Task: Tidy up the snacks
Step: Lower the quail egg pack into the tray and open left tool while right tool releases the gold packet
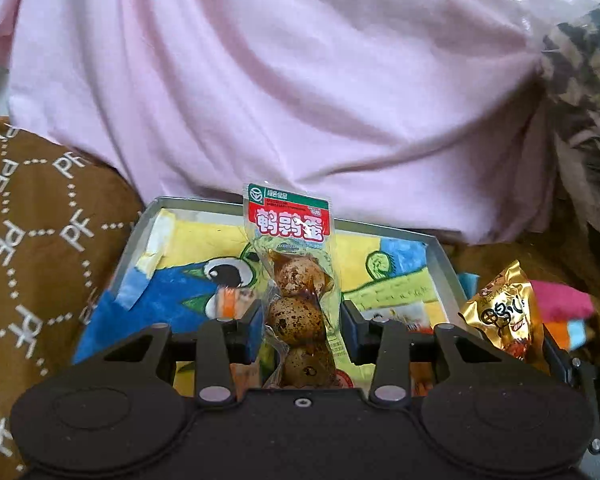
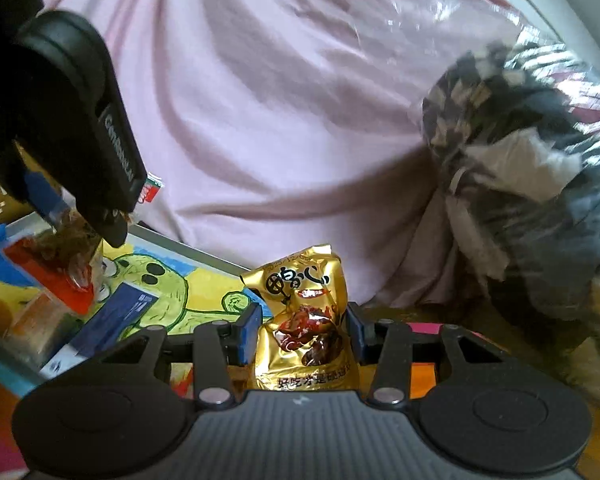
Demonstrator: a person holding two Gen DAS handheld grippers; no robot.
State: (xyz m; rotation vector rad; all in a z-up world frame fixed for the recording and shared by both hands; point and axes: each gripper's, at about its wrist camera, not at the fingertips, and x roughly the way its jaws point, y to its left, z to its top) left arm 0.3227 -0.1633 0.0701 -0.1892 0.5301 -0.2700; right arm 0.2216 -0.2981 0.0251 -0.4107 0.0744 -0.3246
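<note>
Quail-egg pack (image 1: 295, 280), clear, lumpy | left fingers (image 1: 300, 330) clamp it | right fingers (image 2: 302, 334) pinch crinkly gold pouch (image 2: 304, 320)

Snacks over the tray

The quail egg pack (image 1: 295, 280) hangs above the tray (image 1: 440, 256), before the draped sheet (image 1: 300, 80); the foil snack pouch (image 1: 504, 316) is beyond the tray's right edge.

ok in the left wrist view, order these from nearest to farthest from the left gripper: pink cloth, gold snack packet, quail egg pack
1. quail egg pack, held upright between the left gripper fingers.
2. gold snack packet, off to the right, in the other gripper.
3. pink cloth, behind the tray, filling the background.
</note>
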